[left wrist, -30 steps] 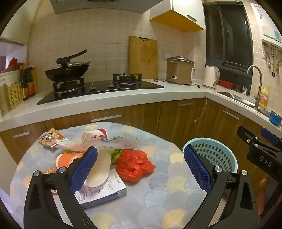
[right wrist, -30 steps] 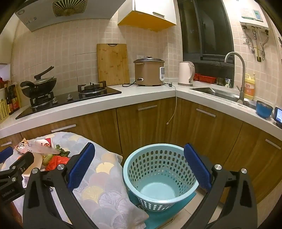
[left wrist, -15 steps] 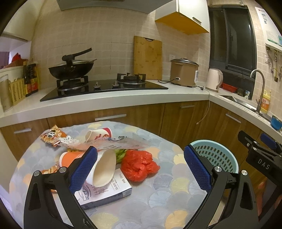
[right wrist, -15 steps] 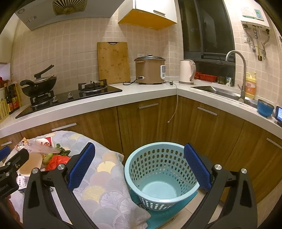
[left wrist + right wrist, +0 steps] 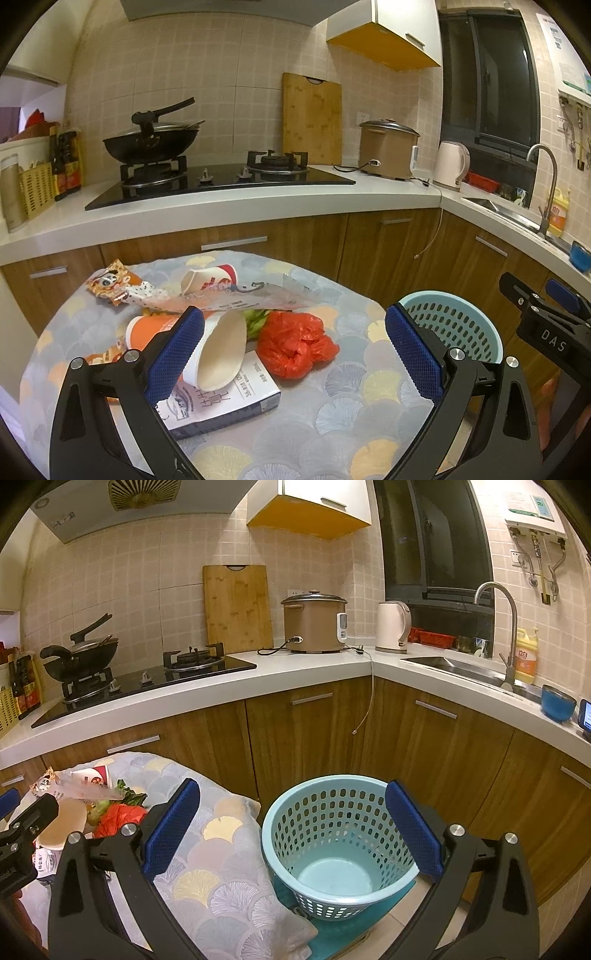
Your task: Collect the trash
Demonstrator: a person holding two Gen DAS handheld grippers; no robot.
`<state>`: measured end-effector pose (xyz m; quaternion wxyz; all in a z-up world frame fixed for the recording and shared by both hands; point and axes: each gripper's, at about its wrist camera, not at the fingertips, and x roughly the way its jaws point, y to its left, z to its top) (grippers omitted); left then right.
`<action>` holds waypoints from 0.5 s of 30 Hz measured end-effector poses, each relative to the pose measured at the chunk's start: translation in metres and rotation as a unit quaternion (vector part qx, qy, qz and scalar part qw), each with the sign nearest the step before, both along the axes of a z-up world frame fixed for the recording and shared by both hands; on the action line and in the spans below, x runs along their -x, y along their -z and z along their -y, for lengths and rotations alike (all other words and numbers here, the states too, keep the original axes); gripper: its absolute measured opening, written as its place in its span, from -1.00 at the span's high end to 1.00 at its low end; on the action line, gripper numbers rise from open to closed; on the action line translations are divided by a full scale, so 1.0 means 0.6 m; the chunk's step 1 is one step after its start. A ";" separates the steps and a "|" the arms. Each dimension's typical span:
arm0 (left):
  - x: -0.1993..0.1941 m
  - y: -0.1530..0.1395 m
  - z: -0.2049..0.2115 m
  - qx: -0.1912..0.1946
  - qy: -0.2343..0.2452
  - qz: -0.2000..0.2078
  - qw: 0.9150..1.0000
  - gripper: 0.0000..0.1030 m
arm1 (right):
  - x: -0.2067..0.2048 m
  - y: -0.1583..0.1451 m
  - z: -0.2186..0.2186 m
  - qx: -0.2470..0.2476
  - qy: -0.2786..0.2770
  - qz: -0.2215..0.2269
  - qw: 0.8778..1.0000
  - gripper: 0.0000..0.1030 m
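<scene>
Crumpled red bag [image 5: 297, 344] among cups and wrappers on round table [image 5: 332, 417], left gripper [image 5: 293, 354] spread wide above, right gripper [image 5: 291, 829] released over empty blue basket [image 5: 338, 845] beside table edge

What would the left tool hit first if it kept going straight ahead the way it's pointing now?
Probably the red plastic bag on the table, centred between the open fingers of the left tool. The white paper cup beside the left finger might brush first; depth is unclear.

Each tool [image 5: 293, 354] — black frame, blue textured pads [image 5: 173, 356], silver screws.
</scene>
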<state>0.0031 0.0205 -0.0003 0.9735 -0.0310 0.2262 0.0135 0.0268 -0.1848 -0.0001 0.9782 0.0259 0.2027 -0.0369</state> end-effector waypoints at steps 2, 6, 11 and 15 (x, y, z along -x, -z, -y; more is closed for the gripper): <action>-0.001 0.000 -0.003 -0.001 -0.001 0.001 1.000 -0.85 | -0.001 0.000 -0.001 0.001 0.000 0.000 1.000 -0.85; 0.000 0.000 -0.003 0.001 -0.001 0.002 1.000 -0.85 | -0.001 0.000 0.000 0.001 0.000 0.000 1.000 -0.85; 0.001 0.000 -0.005 0.000 -0.004 0.002 1.000 -0.85 | 0.000 0.000 0.000 0.001 0.000 0.001 1.000 -0.85; 0.004 -0.002 -0.008 0.001 -0.007 0.004 1.000 -0.85 | 0.004 -0.001 -0.003 0.001 0.000 0.003 1.000 -0.85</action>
